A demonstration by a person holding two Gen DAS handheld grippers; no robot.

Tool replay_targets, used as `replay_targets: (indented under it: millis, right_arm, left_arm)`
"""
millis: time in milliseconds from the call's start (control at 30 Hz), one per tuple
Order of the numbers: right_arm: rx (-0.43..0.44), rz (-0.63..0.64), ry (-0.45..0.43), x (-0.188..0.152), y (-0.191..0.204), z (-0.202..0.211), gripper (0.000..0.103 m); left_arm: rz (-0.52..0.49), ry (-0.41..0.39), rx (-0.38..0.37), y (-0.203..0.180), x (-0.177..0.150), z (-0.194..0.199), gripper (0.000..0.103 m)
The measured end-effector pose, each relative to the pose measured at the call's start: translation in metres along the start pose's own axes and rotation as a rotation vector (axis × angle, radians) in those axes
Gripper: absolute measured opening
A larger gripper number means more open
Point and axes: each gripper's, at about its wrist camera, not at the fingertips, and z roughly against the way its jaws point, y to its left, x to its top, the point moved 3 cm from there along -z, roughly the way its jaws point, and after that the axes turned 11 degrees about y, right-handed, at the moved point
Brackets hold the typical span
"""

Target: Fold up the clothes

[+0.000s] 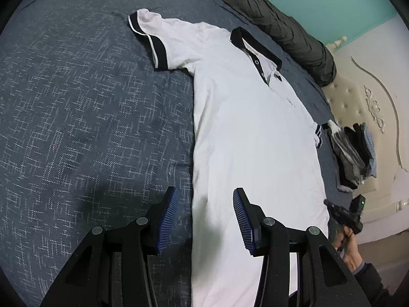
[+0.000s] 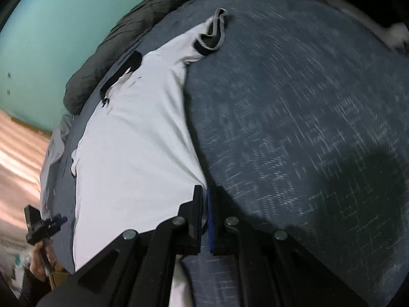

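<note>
A white polo shirt (image 1: 245,128) with black collar (image 1: 258,48) and black sleeve cuffs lies flat, front up, on the dark blue bed (image 1: 76,115). The left claw (image 1: 204,220) hangs released over the shirt's side edge. The right claw (image 2: 204,217) is clenched on the shirt's edge.

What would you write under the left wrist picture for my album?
Open left gripper hovering over the edge of a white polo shirt spread on a blue bedspread.
</note>
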Motion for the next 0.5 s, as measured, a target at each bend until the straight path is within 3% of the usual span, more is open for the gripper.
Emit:
replay_targets:
  millis: [333, 400, 467, 500]
  right_arm:
    - [0.021, 0.06, 0.034, 0.013, 0.019, -0.002, 0.007]
    - [0.027, 0.063, 0.037, 0.008, 0.021, 0.005, 0.012]
    - [0.008, 0.079, 0.04, 0.001, 0.024, 0.014, 0.026]
    - [0.01, 0.087, 0.045, -0.004, 0.024, 0.019, 0.026]
  left_arm:
    - [-0.017, 0.044, 0.011, 0.0, -0.012, 0.002, 0.049]
    - [-0.028, 0.062, 0.012, -0.001, -0.018, 0.003, 0.049]
    - [-0.04, 0.083, 0.014, -0.001, -0.026, 0.004, 0.049]
    - [-0.047, 0.094, 0.016, -0.002, -0.031, 0.005, 0.049]
